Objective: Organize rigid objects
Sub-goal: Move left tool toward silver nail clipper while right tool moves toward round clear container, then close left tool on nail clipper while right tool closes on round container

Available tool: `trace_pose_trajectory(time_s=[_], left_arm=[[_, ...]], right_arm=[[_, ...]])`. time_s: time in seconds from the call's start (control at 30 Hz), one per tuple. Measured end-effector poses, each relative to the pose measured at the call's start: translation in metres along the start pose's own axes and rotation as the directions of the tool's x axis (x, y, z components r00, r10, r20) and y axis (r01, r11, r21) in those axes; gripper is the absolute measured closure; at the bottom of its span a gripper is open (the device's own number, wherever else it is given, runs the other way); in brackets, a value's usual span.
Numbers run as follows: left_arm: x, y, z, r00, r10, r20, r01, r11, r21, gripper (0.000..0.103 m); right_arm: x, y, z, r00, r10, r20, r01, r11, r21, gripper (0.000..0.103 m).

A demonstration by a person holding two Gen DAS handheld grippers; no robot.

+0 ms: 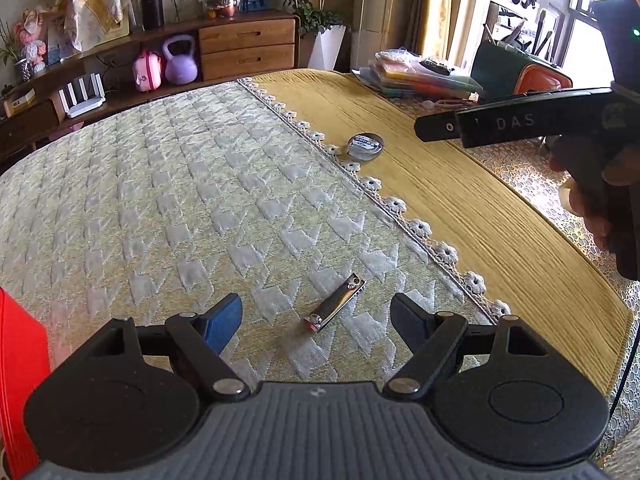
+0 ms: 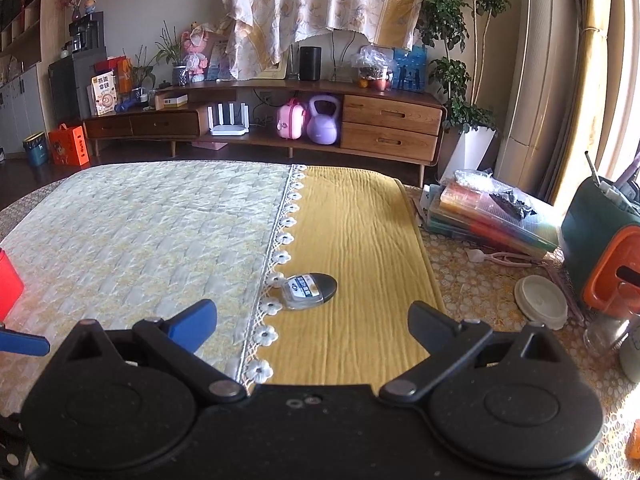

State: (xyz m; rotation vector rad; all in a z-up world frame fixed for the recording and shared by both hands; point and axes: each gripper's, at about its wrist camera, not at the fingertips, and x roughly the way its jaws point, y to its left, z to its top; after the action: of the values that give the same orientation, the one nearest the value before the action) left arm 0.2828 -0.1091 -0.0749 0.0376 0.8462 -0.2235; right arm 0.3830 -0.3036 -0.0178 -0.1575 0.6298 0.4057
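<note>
A silver nail clipper (image 1: pixel 335 304) lies on the pale quilted cloth (image 1: pixel 168 184), just ahead of my left gripper (image 1: pixel 316 322), whose jaws stand open with nothing between them. A small round tin (image 1: pixel 365 146) with a clear lid sits on the yellow cloth (image 1: pixel 460 208) near the lace seam; the right wrist view shows the tin (image 2: pixel 308 291) a little ahead of my right gripper (image 2: pixel 314 320), which is open and empty. In the left wrist view the right gripper's side (image 1: pixel 520 120) and a hand reach in from the right, above the yellow cloth.
A red box (image 1: pixel 20 380) stands at the near left. At the table's right side lie a stack of plastic folders (image 2: pixel 492 216), a white lid (image 2: pixel 540 300) and a green-and-orange container (image 2: pixel 604 252). A wooden sideboard (image 2: pixel 360 124) lines the far wall.
</note>
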Motion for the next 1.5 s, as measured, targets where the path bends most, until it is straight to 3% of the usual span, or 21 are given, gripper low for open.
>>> trace_pose_trajectory(time_s=[0.27, 0.57, 0.7, 0.83, 0.93, 1.03, 1.1, 1.37, 1.5], left_arm=[[0.024, 0.002, 0.0, 1.0, -0.002, -0.022, 0.002, 1.0, 0.004, 0.022], [0.039, 0.001, -0.001, 1.0, -0.018, -0.006, 0.018, 1.0, 0.026, 0.023], [0.04, 0.0, -0.003, 1.0, -0.019, 0.019, 0.018, 0.999, 0.032, 0.029], [0.04, -0.007, -0.005, 0.999, -0.016, 0.039, 0.013, 0.997, 0.082, 0.04], [0.037, -0.012, -0.008, 0.998, -0.033, 0.054, 0.026, 0.993, 0.112, 0.056], [0.034, -0.021, -0.01, 0.998, -0.037, 0.06, 0.028, 0.989, 0.146, 0.07], [0.034, -0.024, -0.01, 0.998, -0.036, 0.06, 0.026, 0.987, 0.156, 0.072], [0.03, -0.031, -0.014, 0.998, -0.022, 0.053, 0.013, 0.985, 0.171, 0.091], [0.029, -0.035, -0.015, 0.999, -0.003, 0.052, -0.006, 0.984, 0.176, 0.092]], right_arm=[[0.052, 0.001, 0.004, 1.0, 0.009, -0.013, -0.009, 1.0, -0.015, 0.003], [0.094, -0.001, 0.003, 0.998, 0.016, -0.063, -0.017, 1.0, -0.02, 0.014], [0.102, -0.008, 0.0, 0.997, 0.018, -0.075, -0.018, 1.0, 0.004, 0.02], [0.105, -0.014, -0.004, 0.997, 0.038, -0.072, -0.035, 0.998, 0.044, 0.028], [0.105, -0.013, -0.004, 0.997, 0.038, -0.064, -0.035, 0.999, 0.037, 0.031], [0.104, -0.01, -0.003, 0.997, 0.042, -0.06, -0.04, 0.999, 0.031, 0.042], [0.103, -0.007, -0.003, 0.998, 0.037, -0.058, -0.035, 0.999, 0.027, 0.049], [0.092, -0.002, -0.007, 0.997, 0.035, -0.068, -0.032, 0.999, 0.034, 0.049], [0.077, 0.006, -0.014, 0.996, 0.035, -0.084, -0.034, 0.999, 0.018, 0.049]])
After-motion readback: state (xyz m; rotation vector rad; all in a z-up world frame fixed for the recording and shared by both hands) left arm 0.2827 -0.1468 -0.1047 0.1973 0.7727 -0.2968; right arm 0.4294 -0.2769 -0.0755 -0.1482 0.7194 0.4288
